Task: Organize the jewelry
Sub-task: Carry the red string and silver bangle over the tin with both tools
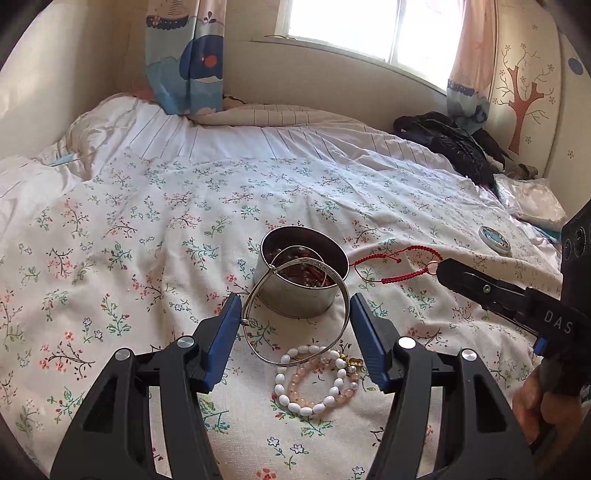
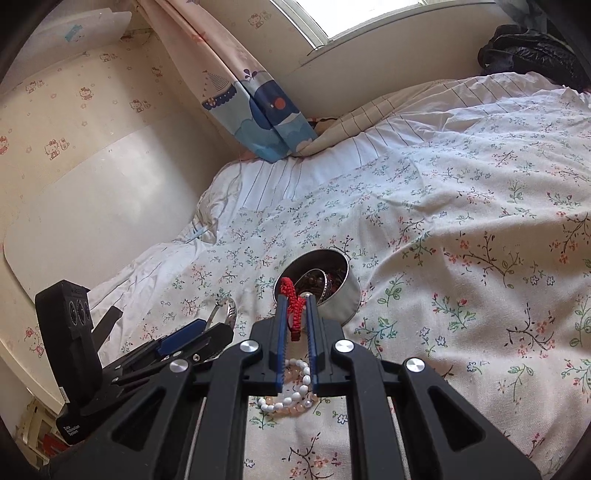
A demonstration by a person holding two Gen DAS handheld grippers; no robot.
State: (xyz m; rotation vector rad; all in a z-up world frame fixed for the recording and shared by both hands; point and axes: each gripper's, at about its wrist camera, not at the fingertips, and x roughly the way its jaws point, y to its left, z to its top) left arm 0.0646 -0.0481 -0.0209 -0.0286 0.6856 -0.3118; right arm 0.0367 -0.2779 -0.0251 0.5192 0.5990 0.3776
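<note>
Cotton bedding printed with small flowers (image 1: pixel 155 221) covers the bed and fills most of both views; toward the upper part of the left wrist view it gives way to white striped sheeting (image 1: pixel 258 136). Above that, a bright window (image 1: pixel 369 26) sits at the top centre, flanked by cartoon whale curtains (image 1: pixel 188 66). A black jacket (image 1: pixel 454 144) lies crumpled at the upper right, beside a wall with a painted tree (image 1: pixel 521 107).

At the centre of the left wrist view stands a round metal tin (image 1: pixel 299 291), holding dark red beads. The left gripper (image 1: pixel 295 328) clasps a silver bangle (image 1: pixel 295 314) between its blue pads, the hoop tilted in front of the tin's rim. Below it, at lower centre, white and pink bead bracelets (image 1: pixel 317 380) lie on the cover. A small round blue lid (image 1: pixel 495 238) rests at the right.

The right gripper (image 2: pixel 295 314) is clenched on a red braided cord bracelet (image 2: pixel 291 302), just in front of the tin in its own view.
</note>
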